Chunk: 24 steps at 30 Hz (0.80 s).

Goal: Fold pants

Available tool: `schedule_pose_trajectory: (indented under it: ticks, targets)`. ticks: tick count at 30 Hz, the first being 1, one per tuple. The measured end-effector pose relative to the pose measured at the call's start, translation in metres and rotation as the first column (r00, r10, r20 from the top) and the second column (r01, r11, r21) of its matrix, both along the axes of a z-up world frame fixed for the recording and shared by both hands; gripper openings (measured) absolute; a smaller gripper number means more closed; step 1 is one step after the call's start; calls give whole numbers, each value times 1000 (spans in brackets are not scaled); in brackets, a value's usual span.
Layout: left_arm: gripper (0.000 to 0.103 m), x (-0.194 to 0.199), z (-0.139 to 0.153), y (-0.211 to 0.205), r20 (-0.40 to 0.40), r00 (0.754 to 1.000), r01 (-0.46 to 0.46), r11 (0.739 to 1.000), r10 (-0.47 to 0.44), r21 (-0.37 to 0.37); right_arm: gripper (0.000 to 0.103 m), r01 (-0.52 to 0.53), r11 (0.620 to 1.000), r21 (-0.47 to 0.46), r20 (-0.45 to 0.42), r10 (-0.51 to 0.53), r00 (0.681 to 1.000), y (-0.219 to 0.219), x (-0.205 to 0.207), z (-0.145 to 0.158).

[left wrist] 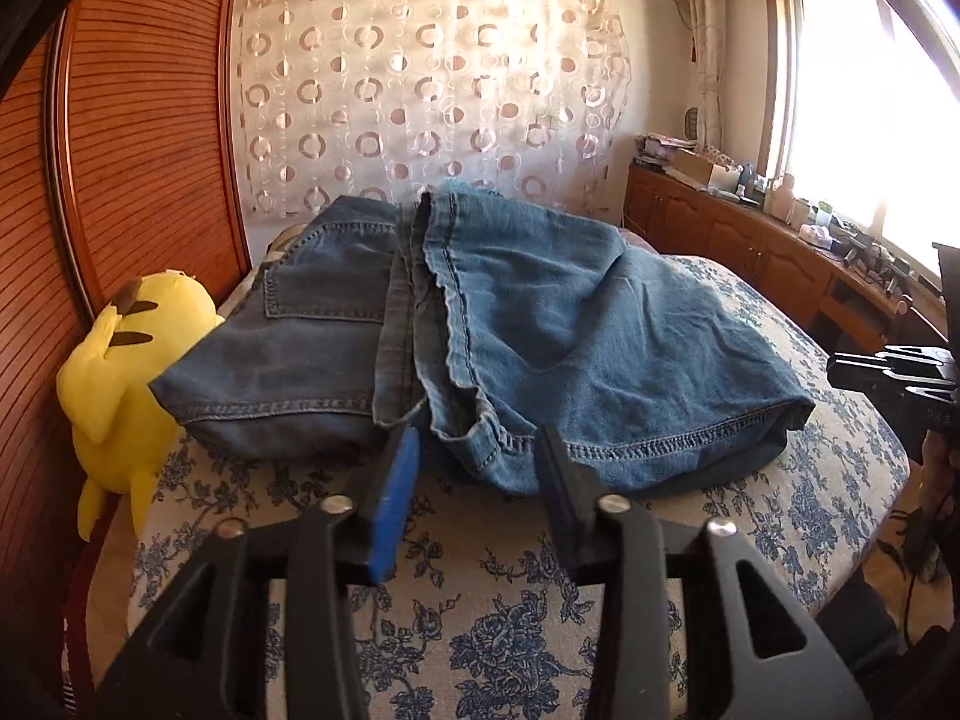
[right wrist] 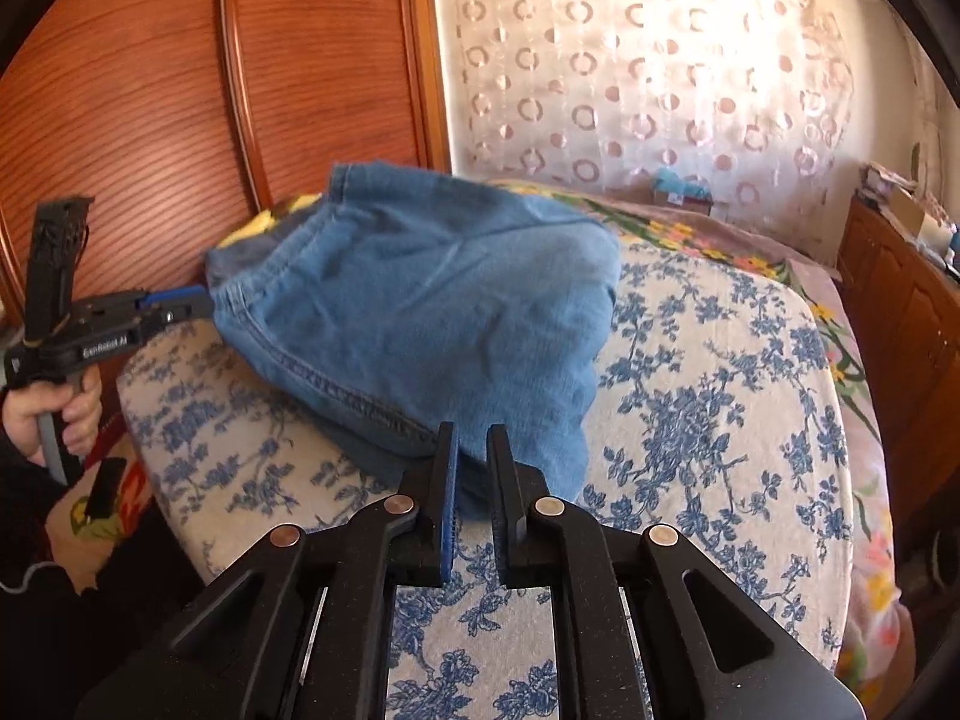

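Blue denim pants (left wrist: 480, 324) lie folded in a heap on a floral-covered surface (left wrist: 492, 612). My left gripper (left wrist: 474, 444) is open, its tips at the near hem edge of the pants with cloth between the fingers. In the right wrist view the pants (right wrist: 432, 312) lie ahead, and my right gripper (right wrist: 471, 438) stands narrowly open with the near corner of the denim between its fingers. The left gripper also shows in the right wrist view (right wrist: 180, 300) at the pants' left edge. The right gripper shows at the right edge of the left wrist view (left wrist: 888, 372).
A yellow plush toy (left wrist: 132, 372) sits left of the pants against a wooden wardrobe (left wrist: 120, 120). A patterned curtain (left wrist: 432, 90) hangs behind. A wooden cabinet (left wrist: 750, 234) with clutter runs along the right under a bright window. A flowered blanket (right wrist: 750, 252) lies beyond the surface.
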<state>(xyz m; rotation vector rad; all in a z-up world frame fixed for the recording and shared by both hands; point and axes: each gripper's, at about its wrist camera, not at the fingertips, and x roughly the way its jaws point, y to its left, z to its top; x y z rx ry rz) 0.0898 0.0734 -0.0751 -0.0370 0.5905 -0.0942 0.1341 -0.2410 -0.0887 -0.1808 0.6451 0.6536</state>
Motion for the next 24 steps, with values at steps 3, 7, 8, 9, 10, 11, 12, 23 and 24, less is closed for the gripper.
schedule_pose_trajectory:
  ticks: [3,7,8,9,10,11,12,23,24]
  targets:
    - [53,2,2,1,-2,1000,6,1000,-6,7,14,16,1000,0,0,-16,1000,3,5,-3]
    - [70,11,3,4,-1,1000,24,1000,-24,-4,22,22,1000,-4,14,-22,1000,19,15,-14]
    - [70,14,3,5,-2,1000,24,1000,-24,-6,22,20,1000,5,3,-20,1000,23,19,-18]
    - [71,15,3,4,0,1000,26,1000,-26,-8,23,20,1000,11,1,-20,1000,25,21,-19]
    - [71,17,4,4,1,1000,29,1000,-29,-9,26,31,999,15,9,-31,999,30,24,-22]
    - [71,20,5,5,3,999,32,999,-32,-9,33,39,999,15,13,-39,999,32,26,-23]
    - [71,23,7,5,5,999,36,999,-36,-11,40,51,999,16,18,-52,999,34,28,-25]
    - [71,74,25,11,-12,997,73,997,-73,9,62,89,995,-36,-7,-89,996,52,41,-44]
    - [71,80,26,11,-18,997,75,997,-75,20,63,94,994,-51,5,-93,996,54,39,-45]
